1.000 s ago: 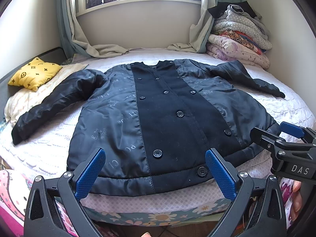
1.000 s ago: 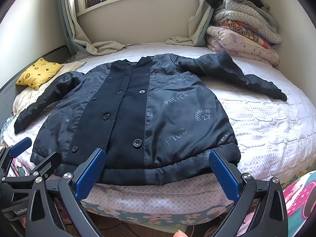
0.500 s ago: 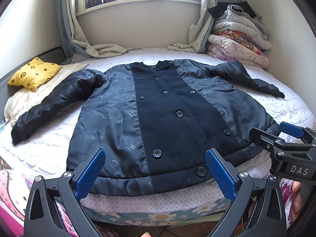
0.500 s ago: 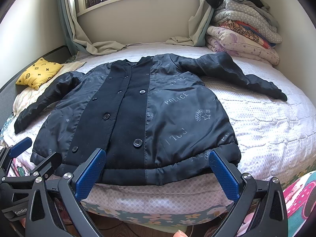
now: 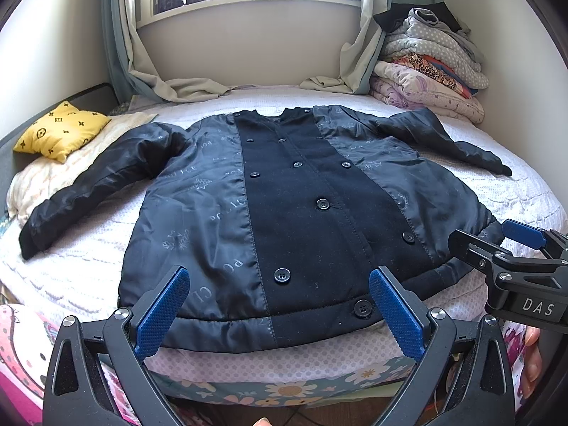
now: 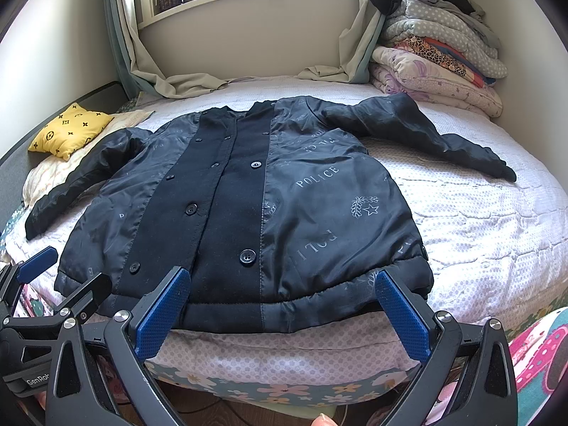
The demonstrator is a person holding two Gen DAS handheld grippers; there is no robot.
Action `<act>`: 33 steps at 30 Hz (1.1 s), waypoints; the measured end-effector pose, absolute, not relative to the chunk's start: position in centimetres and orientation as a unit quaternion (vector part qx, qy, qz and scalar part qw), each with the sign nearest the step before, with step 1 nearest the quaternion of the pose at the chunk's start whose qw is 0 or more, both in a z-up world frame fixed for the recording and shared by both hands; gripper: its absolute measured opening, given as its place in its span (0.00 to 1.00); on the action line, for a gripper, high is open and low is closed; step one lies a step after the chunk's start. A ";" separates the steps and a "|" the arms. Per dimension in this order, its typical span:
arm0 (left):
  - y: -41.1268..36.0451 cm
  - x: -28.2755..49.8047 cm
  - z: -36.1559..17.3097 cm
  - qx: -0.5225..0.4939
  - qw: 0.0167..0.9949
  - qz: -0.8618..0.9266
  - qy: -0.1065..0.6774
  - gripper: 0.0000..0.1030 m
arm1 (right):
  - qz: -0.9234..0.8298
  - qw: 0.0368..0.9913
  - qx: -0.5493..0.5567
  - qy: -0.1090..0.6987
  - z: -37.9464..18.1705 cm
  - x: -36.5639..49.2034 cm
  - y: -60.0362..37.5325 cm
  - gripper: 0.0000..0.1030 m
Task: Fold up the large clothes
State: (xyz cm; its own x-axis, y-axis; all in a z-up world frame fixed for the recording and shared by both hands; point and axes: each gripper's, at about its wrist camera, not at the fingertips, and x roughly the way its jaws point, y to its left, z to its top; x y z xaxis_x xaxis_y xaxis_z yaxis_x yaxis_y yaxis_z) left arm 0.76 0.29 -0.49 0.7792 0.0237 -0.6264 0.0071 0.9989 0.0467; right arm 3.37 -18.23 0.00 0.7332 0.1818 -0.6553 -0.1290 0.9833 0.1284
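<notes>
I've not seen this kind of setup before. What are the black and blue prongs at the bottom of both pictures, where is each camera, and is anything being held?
There is no robot: a person holds a two-finger tool in each hand, each carrying a forward-looking fisheye camera. One picture looks along the left tool, the other along the right tool; each also glimpses the other at its edge. Both are open and hold nothing. A dark buttoned jacket lies spread flat, sleeves out, on the bed. A yellow cushion and stacked quilts sit behind it.

left claw (image 5: 278,307) | black frame | blue pads (image 5: 161,314) | silver screws
</notes>
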 end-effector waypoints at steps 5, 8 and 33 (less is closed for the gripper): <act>0.3 0.8 -0.6 0.017 0.942 0.004 0.335 1.00 | 0.083 0.930 0.038 0.357 0.0 3.4 -18.3 1.00; 0.6 0.9 -0.6 0.012 0.940 0.005 0.340 1.00 | 0.084 0.928 0.039 0.360 -0.4 3.2 -18.2 1.00; 18.8 15.3 7.9 -0.099 0.913 0.137 0.371 1.00 | 0.160 0.904 0.028 0.394 9.1 21.9 -16.5 1.00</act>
State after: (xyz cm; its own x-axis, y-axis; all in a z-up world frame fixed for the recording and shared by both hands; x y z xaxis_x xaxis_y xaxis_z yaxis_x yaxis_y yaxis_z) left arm 15.27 18.76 7.93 0.6872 0.1773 -0.7045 -0.3242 0.9427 -0.0790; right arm 21.91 -16.49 9.08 0.6376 0.3120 -0.7044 -0.2674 0.9471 0.1775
